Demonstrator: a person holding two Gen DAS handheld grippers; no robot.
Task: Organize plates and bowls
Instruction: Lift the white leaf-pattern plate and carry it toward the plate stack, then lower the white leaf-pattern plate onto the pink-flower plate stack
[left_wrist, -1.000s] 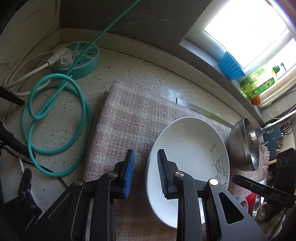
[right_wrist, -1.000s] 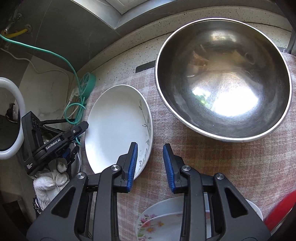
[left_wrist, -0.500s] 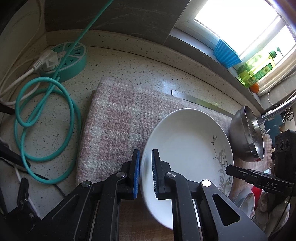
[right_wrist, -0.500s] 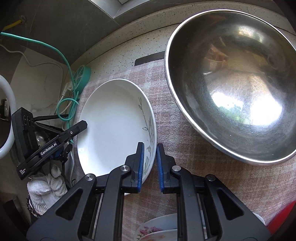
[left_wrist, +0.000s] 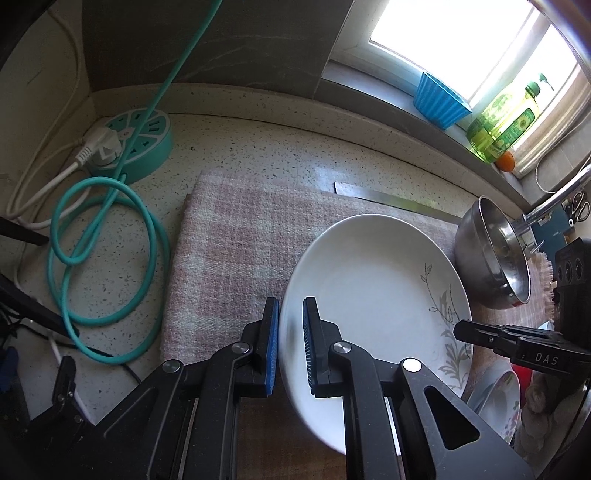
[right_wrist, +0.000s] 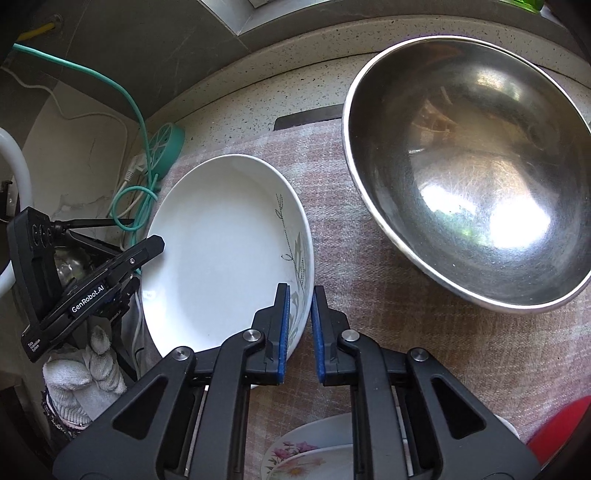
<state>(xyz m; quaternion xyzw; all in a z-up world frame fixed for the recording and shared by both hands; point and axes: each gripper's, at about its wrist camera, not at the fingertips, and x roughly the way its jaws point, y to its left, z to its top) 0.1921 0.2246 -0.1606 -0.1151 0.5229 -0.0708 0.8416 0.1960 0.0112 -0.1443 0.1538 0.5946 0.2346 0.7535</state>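
A white plate with a grey leaf print (left_wrist: 373, 280) is over the pink checked cloth (left_wrist: 236, 251). My left gripper (left_wrist: 290, 343) is shut on its left rim. My right gripper (right_wrist: 300, 328) is shut on its right rim, by the leaf print; the white plate (right_wrist: 221, 251) fills the left middle of the right wrist view. A large steel bowl (right_wrist: 472, 177) stands to the right of the plate and shows at the right in the left wrist view (left_wrist: 491, 254). A flowered plate (right_wrist: 306, 458) lies below my right gripper.
A teal round power strip (left_wrist: 136, 144) and its looped teal cable (left_wrist: 103, 251) lie on the speckled counter at the left. A blue pot (left_wrist: 439, 96) and a yellow oil bottle (left_wrist: 502, 122) stand on the window sill. A red item (right_wrist: 561, 428) is at the lower right.
Both grippers have closed from open onto the white plate's opposite rims. Both wrist views have shifted a little and the plate now fills more of each.
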